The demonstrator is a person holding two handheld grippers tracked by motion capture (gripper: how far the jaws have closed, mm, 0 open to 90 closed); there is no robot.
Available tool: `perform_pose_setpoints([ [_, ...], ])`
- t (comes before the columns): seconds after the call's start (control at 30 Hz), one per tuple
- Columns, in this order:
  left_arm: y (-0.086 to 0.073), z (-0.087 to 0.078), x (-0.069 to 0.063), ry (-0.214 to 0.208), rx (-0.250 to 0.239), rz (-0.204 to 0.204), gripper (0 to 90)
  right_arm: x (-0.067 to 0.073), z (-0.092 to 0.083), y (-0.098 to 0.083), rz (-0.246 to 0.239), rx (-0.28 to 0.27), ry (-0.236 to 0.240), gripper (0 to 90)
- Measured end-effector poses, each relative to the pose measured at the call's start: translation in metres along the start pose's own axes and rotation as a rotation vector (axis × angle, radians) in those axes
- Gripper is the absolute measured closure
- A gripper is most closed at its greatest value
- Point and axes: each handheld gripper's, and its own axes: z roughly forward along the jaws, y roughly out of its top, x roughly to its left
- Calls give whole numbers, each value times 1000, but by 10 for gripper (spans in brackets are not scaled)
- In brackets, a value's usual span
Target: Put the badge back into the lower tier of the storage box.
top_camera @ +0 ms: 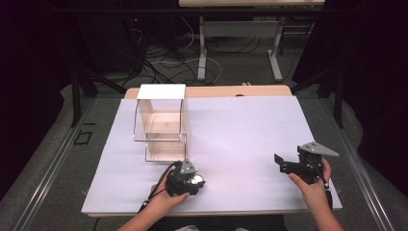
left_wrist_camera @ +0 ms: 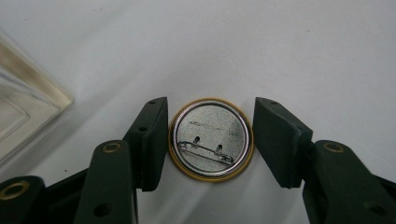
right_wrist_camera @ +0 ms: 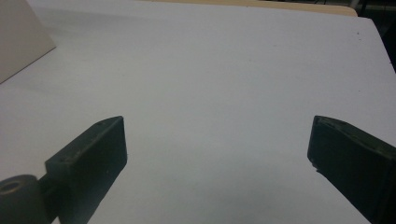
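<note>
A round pin-back button badge lies face down on the white sheet covering the bench, its silver back and safety-pin clasp turned upward and a gold rim showing around the edge. The left tool is lowered over it with a jaw on either side: the left jaw sits right against the rim, perhaps touching, while the right jaw stands a little apart, so the badge is bracketed rather than pinched. That low, straddling posture looks suited to closing on the thin edge of a flat object that offers little else to grip. Just beside this tool, toward the far side of the bench, stands a clear acrylic display box with a white top, possibly where the badge is meant to go. The right tool is held well apart near the bench's right edge, jaws spread wide and holding nothing, seemingly kept out of the way.
</note>
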Motion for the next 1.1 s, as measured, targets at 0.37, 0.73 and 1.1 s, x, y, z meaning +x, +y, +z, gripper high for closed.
perform_pose_setpoints([
  [0.37, 1, -4, -2, 6, -36, -11, 473, 0, 0, 0, -2, 1, 1, 46],
  [0.73, 2, -11, -2, 11, -59, -27, 473, -1, 0, 0, -14, -9, -5, 46],
  [1.1, 2, -21, 0, 8, -72, -31, 473, 1, 0, 0, 0, -8, -3, 46],
])
